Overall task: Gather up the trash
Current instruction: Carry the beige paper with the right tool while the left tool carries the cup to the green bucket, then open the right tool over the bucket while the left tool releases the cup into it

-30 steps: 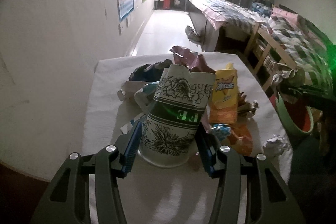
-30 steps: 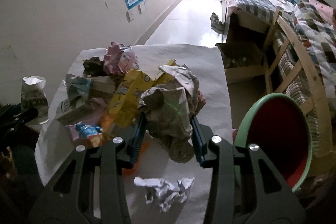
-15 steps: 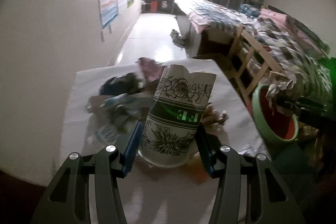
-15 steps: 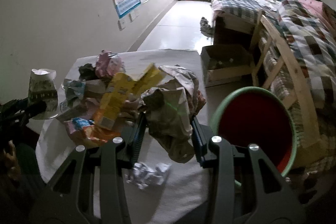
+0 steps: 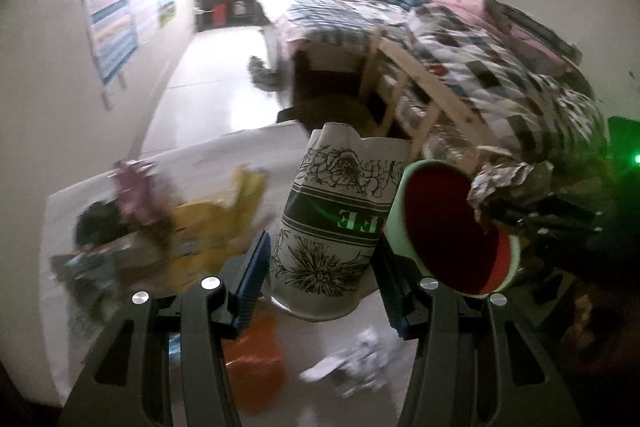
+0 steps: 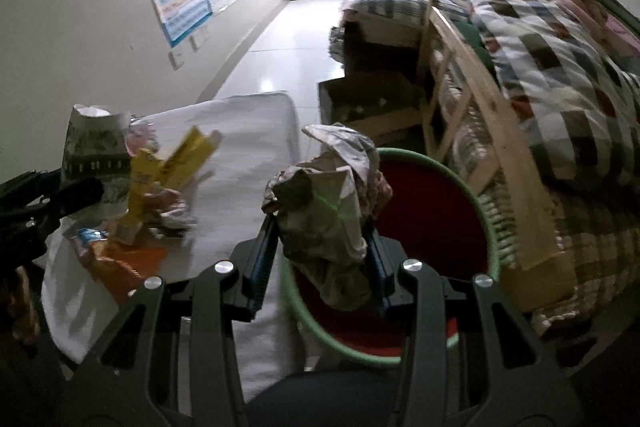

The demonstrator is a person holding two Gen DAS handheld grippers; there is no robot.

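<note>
Crumpled brown paper wad (image 6: 328, 223) sits clamped in the right gripper (image 6: 320, 259) over the green-rimmed red bin (image 6: 472, 211); the left gripper (image 5: 324, 267) grips a flower-printed paper cup (image 5: 340, 227); next, release the wad, judging by position

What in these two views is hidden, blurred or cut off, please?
- Left wrist view: the table trash pile is motion-blurred.
- Left wrist view: the cup hides part of the bin; its lettering is partly covered.
- Right wrist view: the crumpled paper hides the bin floor.
- Both views: window glare.
</note>
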